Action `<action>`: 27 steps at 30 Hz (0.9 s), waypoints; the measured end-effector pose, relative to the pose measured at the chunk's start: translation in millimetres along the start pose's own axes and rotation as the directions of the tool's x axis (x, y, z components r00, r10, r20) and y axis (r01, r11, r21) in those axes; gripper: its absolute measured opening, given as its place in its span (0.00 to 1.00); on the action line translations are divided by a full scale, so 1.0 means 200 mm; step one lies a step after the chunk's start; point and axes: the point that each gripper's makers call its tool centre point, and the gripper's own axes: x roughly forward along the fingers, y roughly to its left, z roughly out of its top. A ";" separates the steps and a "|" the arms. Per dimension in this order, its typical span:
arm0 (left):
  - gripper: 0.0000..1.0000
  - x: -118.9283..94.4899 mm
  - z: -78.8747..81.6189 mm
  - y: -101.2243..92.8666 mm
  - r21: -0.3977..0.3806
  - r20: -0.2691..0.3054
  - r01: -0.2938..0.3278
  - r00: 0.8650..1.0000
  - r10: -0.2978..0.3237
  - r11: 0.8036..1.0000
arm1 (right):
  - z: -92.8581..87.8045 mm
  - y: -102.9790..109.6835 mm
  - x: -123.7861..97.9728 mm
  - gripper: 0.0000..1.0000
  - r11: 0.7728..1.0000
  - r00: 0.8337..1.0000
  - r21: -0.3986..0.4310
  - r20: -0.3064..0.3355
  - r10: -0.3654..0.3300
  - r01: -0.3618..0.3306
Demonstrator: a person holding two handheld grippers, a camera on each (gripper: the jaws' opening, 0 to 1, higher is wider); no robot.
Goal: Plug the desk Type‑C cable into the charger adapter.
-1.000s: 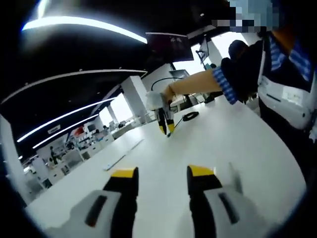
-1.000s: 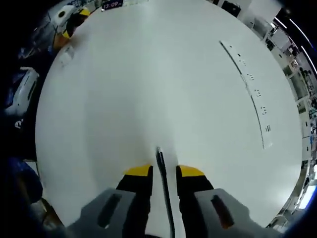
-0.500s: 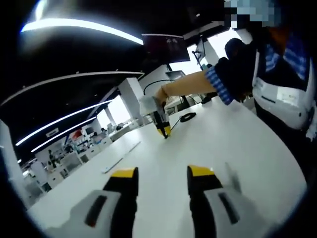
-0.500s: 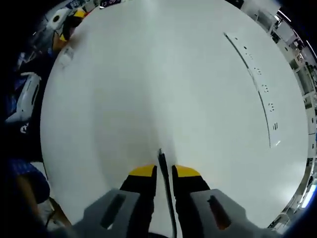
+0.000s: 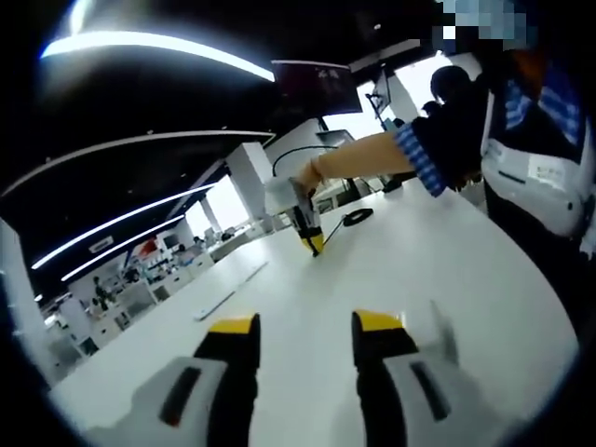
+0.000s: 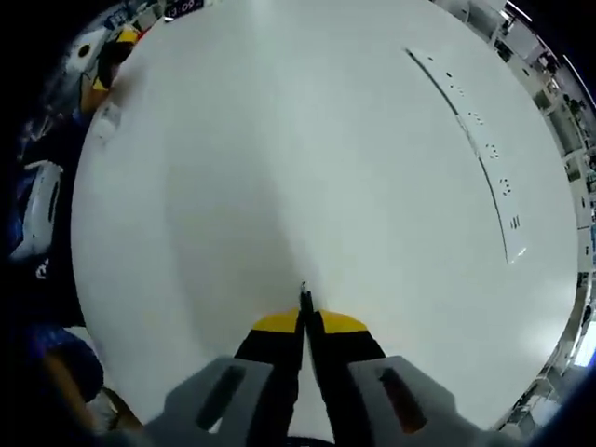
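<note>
The white desk (image 6: pixel 307 168) spreads across the right gripper view, with a long recessed socket strip (image 6: pixel 466 140) running from about one o'clock down to four o'clock near its far edge. In the left gripper view the same desk (image 5: pixel 438 251) stretches away to twelve o'clock, where a person's forearm (image 5: pixel 363 158) reaches in from two o'clock. The right gripper (image 6: pixel 304 321) rises from six o'clock in its own view with its yellow-tipped jaws clenched on the Type‑C cable (image 6: pixel 304 300), the dark plug end poking out just past the tips toward twelve o'clock; the cable's long axis runs along the jaws, pointing forward and away from the hand. From the left gripper view the right gripper (image 5: pixel 312 237) stands at about twelve o'clock, tips down at the desk, the cable trailing back to a dark coil (image 5: pixel 358 218) at one o'clock. The left gripper (image 5: pixel 303 331) is released, jaws well apart above the bare desk at six o'clock, grasping nothing. A small pale block (image 6: pixel 105 119) lies near the desk edge at ten o'clock in the right gripper view; whether it is the charger adapter I cannot tell. The cable should be light and limp, the plug stiff and small, so a hold just behind the plug looks best for steering it.
</note>
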 end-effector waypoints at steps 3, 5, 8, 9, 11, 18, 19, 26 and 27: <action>0.39 -0.01 0.00 0.01 0.002 -0.002 -0.009 1.000 0.009 1.000 | 0.00 -0.01 0.00 0.05 1.000 1.000 0.019 0.005 -0.021 0.021; 0.39 -0.01 0.00 0.01 0.003 -0.003 -0.011 1.000 0.011 1.000 | 0.00 -0.02 -0.01 0.05 0.999 0.999 0.036 0.017 -0.031 0.030; 0.39 -0.01 0.00 0.02 0.003 -0.004 -0.015 1.000 0.015 1.000 | 0.00 -0.02 -0.01 0.04 0.997 0.998 0.064 0.042 -0.047 0.044; 0.39 -0.01 0.00 0.02 0.003 -0.005 -0.016 1.000 0.016 1.000 | 0.00 -0.02 -0.01 0.04 0.996 0.997 0.074 0.051 -0.052 0.049; 0.39 -0.01 -0.01 0.02 0.004 -0.006 -0.017 1.000 0.017 1.000 | 0.00 -0.03 -0.01 0.04 0.995 0.996 0.079 0.057 -0.065 0.060; 0.39 -0.04 0.03 0.02 -0.028 0.039 0.006 0.999 -0.005 1.000 | 0.01 -0.04 -0.01 0.04 0.986 0.989 0.139 0.103 -0.107 0.093; 0.39 -0.03 0.03 0.03 -0.029 0.041 0.002 0.999 0.000 1.000 | 0.01 -0.04 -0.01 0.04 0.983 0.986 0.163 0.127 -0.110 0.089; 0.39 -0.04 0.04 0.04 -0.053 0.066 0.011 0.998 -0.008 0.999 | -0.04 0.00 -0.04 0.04 0.975 0.973 0.195 0.182 -0.144 0.107; 0.39 -0.04 0.05 0.03 -0.062 0.086 0.022 0.996 -0.017 0.998 | -0.04 0.01 -0.04 0.04 0.975 0.968 0.196 0.206 -0.146 0.105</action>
